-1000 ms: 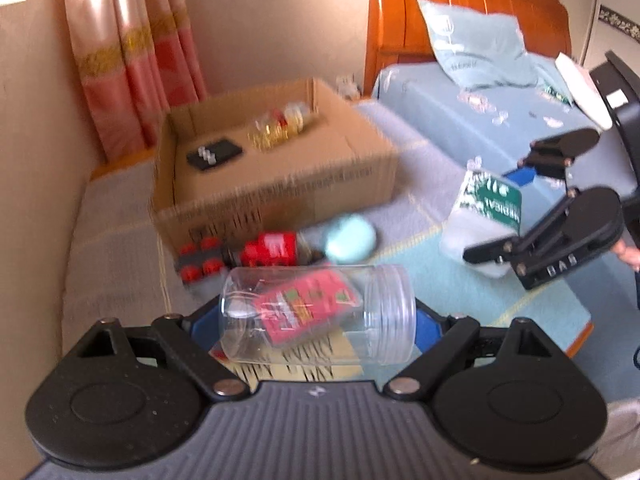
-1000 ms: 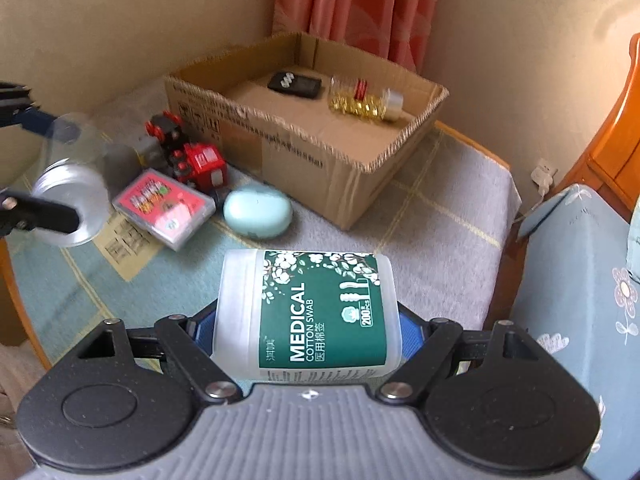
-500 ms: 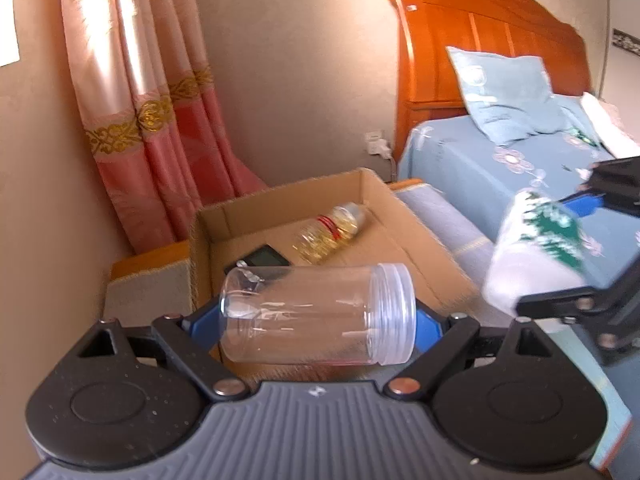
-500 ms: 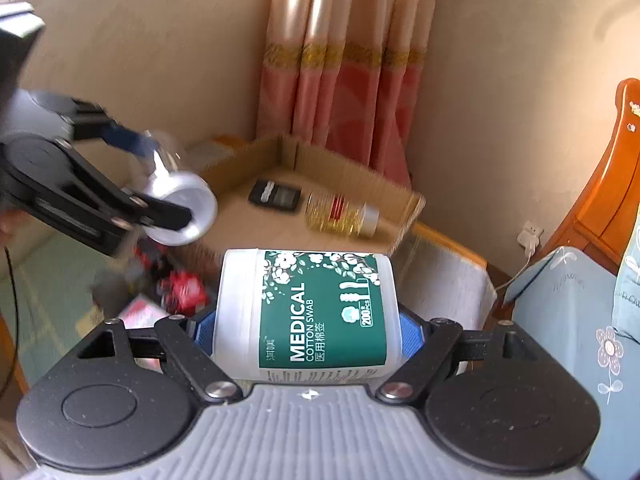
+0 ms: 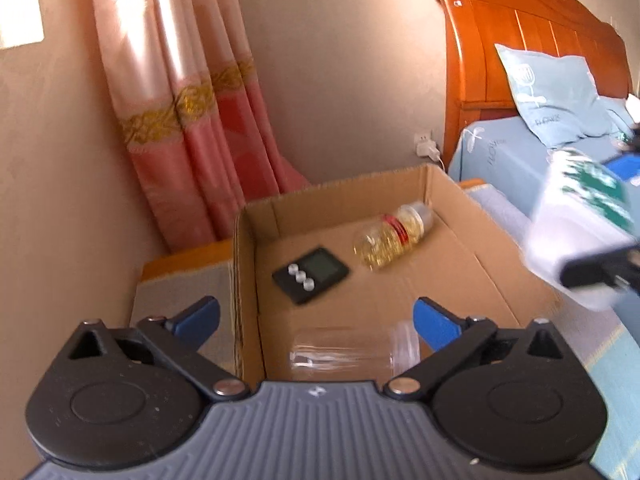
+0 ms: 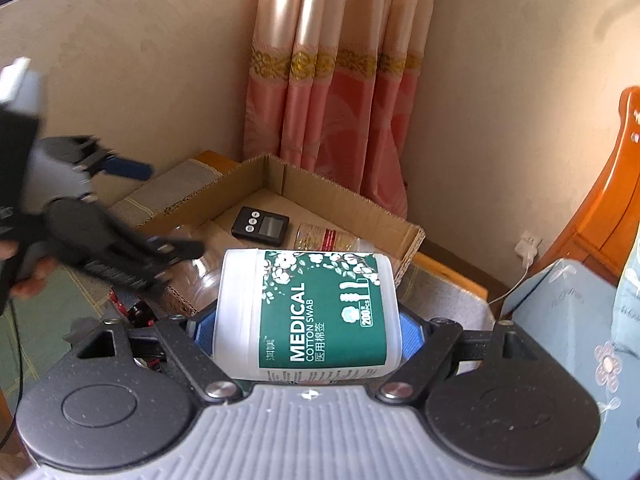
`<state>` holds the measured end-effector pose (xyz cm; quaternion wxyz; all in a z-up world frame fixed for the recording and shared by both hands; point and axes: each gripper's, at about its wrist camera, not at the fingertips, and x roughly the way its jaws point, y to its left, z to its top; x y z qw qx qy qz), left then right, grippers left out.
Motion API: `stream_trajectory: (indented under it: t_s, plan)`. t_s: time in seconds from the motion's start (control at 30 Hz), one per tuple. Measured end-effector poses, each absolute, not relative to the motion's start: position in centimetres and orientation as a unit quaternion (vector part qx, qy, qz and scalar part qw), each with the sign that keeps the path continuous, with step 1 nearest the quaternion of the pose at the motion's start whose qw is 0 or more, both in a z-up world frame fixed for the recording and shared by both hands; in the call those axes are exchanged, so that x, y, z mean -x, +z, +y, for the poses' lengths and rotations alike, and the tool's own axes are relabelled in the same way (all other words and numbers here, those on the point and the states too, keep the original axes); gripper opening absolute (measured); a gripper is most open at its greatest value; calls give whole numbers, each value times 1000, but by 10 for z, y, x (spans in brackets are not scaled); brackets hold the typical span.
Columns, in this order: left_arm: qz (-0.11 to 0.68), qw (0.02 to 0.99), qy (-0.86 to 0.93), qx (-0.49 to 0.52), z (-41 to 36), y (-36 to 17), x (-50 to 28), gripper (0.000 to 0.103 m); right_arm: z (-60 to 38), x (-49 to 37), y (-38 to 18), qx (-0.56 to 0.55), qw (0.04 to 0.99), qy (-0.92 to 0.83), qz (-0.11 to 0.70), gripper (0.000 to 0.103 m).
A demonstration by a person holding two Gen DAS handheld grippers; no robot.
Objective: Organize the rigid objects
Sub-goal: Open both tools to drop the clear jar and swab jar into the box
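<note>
Nearest in the left wrist view, the left gripper (image 5: 316,320) is seen with its jaws spread wide, having just been opening; nothing is pressed by its blue pads (image 5: 434,322). Just beyond and below them, a clear plastic jar (image 5: 354,354) is seen on its side in the near end of the cardboard box (image 5: 246,280), blurred, free of both pads — whether it rests on the box floor cannot be told. Further into the box, a black digital timer (image 5: 311,274) is laid flat, and beside it a bottle of yellow capsules (image 5: 394,236) lies on its side near the far wall.

In the right wrist view, the right gripper (image 6: 306,328) is closed partway on a white cotton swab container (image 6: 308,314) with a green label, which is held crosswise between the pads, above the box's near right edge. The same container is seen, blurred, at the right edge of the left view. A red toy (image 6: 134,310) is partly visible on the table outside the box, behind the left gripper's finger.

Behind the box a pink curtain (image 5: 188,120) hangs against the wall — to the right stand a wooden headboard (image 5: 520,40) and a blue pillow (image 5: 556,92).
</note>
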<state>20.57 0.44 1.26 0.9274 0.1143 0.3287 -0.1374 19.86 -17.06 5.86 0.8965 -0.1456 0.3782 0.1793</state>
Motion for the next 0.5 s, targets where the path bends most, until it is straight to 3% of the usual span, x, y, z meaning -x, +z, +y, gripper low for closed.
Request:
stream_trajectory:
  t_s: [0.5]
  plan:
    - [346,929,-121,-48,60,1,-110,102,-150,-270,30,92,885,137,435,86]
